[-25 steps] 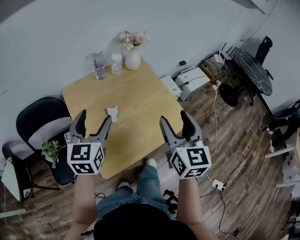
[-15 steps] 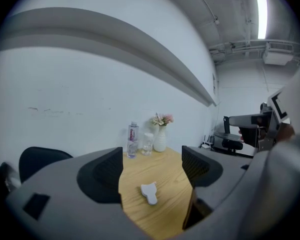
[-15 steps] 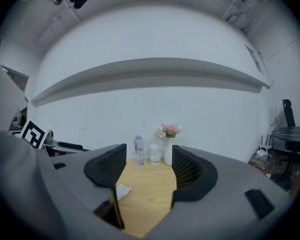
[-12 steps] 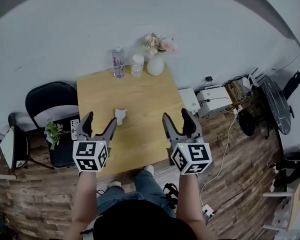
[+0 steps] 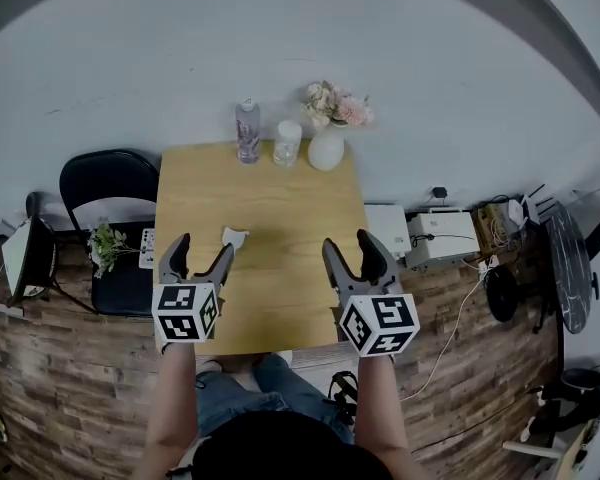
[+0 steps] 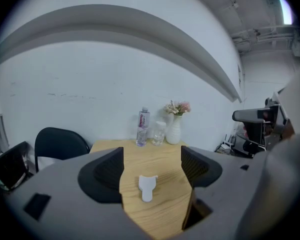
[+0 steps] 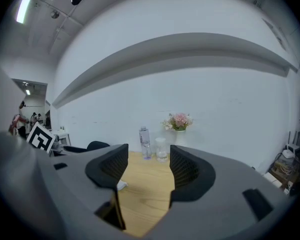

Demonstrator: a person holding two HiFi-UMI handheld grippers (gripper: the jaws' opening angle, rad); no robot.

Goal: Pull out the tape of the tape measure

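Note:
A small white tape measure point(image 5: 233, 236) lies on the wooden table point(image 5: 280, 198), left of its middle. My left gripper point(image 5: 196, 250) hovers open just short of it, over the near left part of the table. In the left gripper view the tape measure point(image 6: 147, 186) sits on the wood ahead of the left gripper point(image 6: 152, 166), between its fingers but well apart from them. My right gripper point(image 5: 347, 246) hangs over the near right part of the table. Its jaws are closing with nothing between them. In the right gripper view the tape measure point(image 7: 121, 185) peeks out beside the left finger.
A plastic bottle point(image 5: 247, 133), a clear glass point(image 5: 287, 143) and a white vase of pink flowers point(image 5: 327, 148) stand along the table's far edge by the wall. A black chair point(image 5: 110, 183) with a small plant point(image 5: 105, 243) stands at the left. Boxes point(image 5: 435, 236) and cables lie on the floor at the right.
The head view has swung round, so the table now lies straight ahead instead of off to the left. Both grippers stay empty over the near edge.

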